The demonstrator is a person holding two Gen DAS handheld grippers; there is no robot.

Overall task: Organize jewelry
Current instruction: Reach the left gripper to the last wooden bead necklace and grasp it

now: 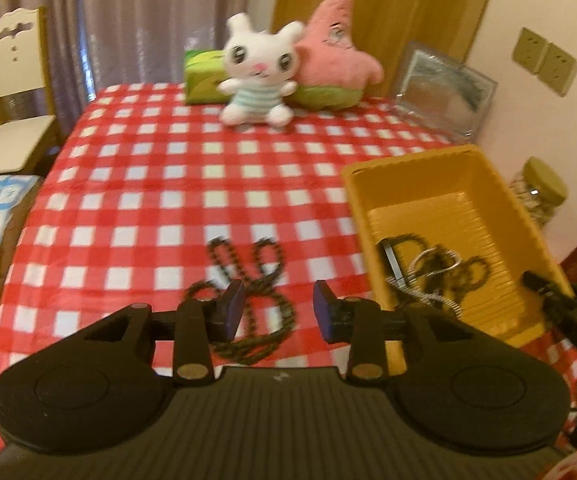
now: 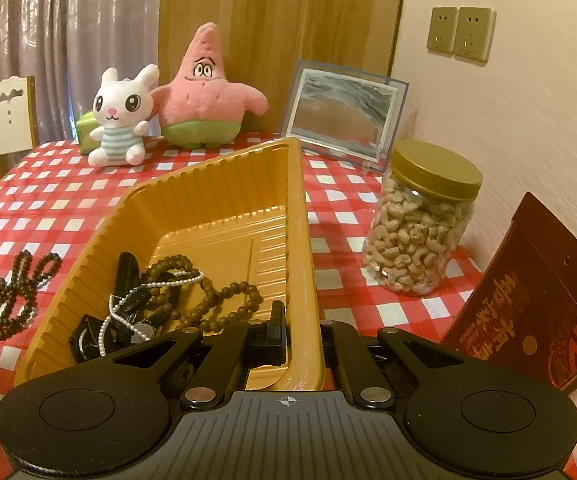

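Clamping the tray [image 2: 302, 240] rim, right gripper [image 2: 304, 334] grips; left gripper [image 1: 278, 312] gapes empty over the beads [image 1: 248, 304].

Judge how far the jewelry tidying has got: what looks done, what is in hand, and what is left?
Done: a bead string, a pearl strand and dark pieces lie in the yellow tray. In hand: the right gripper is shut on the tray's wall, and the open left gripper hangs over the dark bead necklace on the tablecloth. Left: moving that necklace into the tray.
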